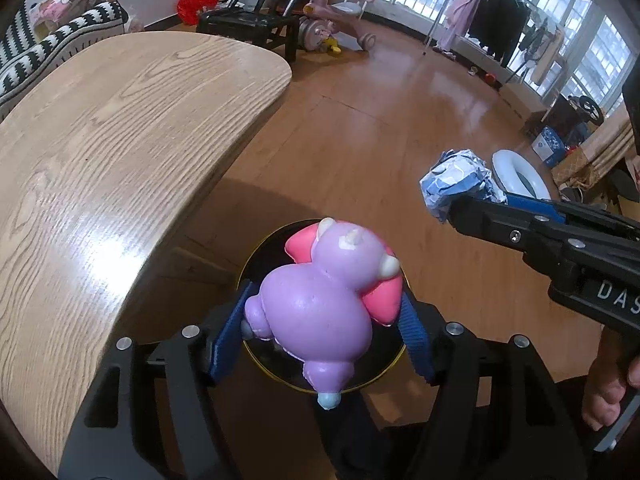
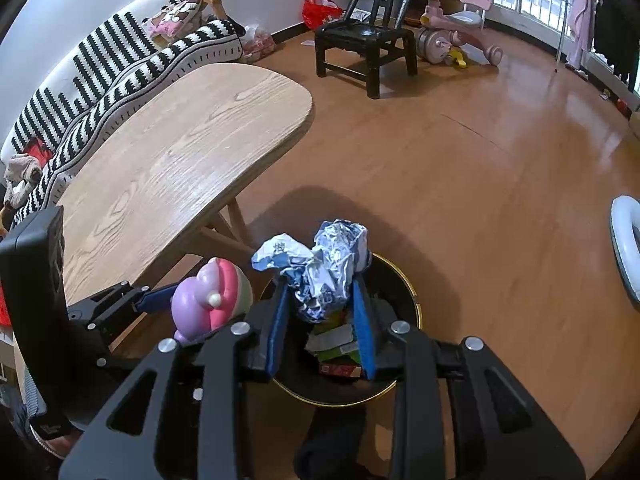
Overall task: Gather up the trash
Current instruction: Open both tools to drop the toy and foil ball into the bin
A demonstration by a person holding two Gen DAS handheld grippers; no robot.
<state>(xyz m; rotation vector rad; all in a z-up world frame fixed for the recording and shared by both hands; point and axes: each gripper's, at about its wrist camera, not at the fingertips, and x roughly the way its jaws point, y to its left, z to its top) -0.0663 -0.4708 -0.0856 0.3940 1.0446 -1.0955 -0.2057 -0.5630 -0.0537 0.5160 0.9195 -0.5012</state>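
Observation:
A purple and pink squishy toy sits between the blue pads of my left gripper, which is shut on it just above a black bin with a gold rim. In the right wrist view the same toy hangs at the bin's left edge. My right gripper is shut on a crumpled blue and white wrapper directly over the bin. Green and red packets lie inside the bin. From the left wrist view, that wrapper shows at the right.
A light wooden table stands left of the bin, with a striped sofa behind it. A black chair and a pink tricycle are at the far wall. A white ring lies on the floor at the right.

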